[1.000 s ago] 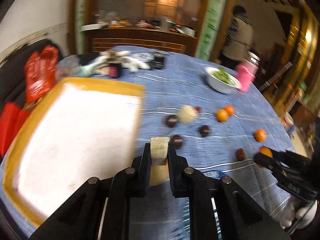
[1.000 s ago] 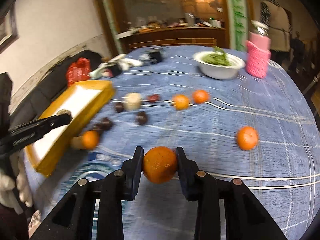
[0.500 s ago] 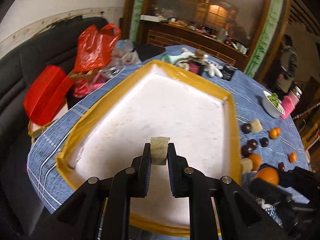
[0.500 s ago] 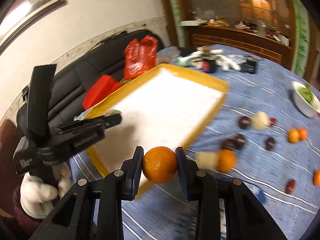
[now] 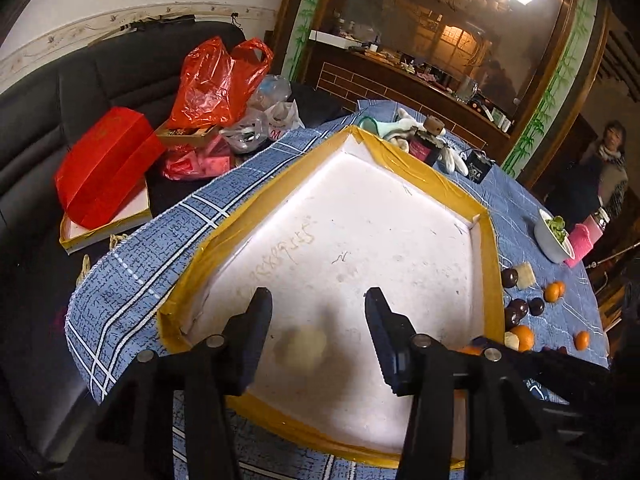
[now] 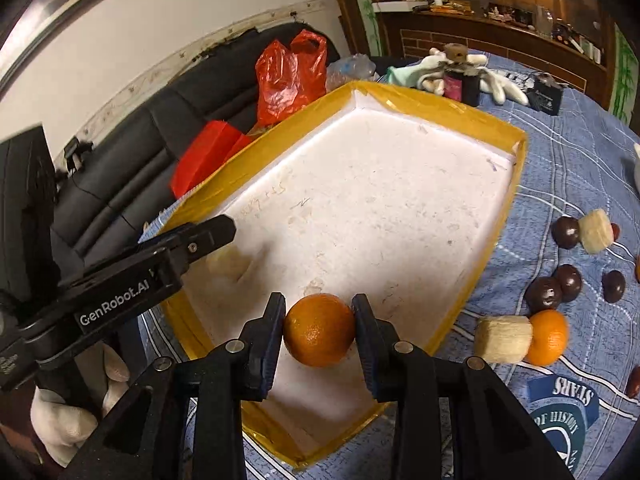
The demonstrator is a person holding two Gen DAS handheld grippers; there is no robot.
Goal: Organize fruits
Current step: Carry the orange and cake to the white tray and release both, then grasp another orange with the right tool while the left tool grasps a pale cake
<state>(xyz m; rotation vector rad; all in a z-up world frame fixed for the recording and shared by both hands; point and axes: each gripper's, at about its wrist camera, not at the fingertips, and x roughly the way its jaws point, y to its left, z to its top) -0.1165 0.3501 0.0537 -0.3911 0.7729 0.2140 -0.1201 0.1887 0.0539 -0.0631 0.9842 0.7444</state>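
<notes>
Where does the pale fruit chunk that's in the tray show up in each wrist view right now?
Left wrist: the pale chunk, blurred, lies low centre between the open fingers of the left gripper, on the white floor of the tray.
Right wrist: the same chunk sits centre-left, just beyond the left gripper's tip, near the tray's left wall.
Shared landmark: the red plastic bag behind the tray.

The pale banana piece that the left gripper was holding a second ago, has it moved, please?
Yes. The banana piece has left the open left gripper and dropped, blurred, toward the white floor of the yellow-rimmed tray, below the fingers.
</notes>
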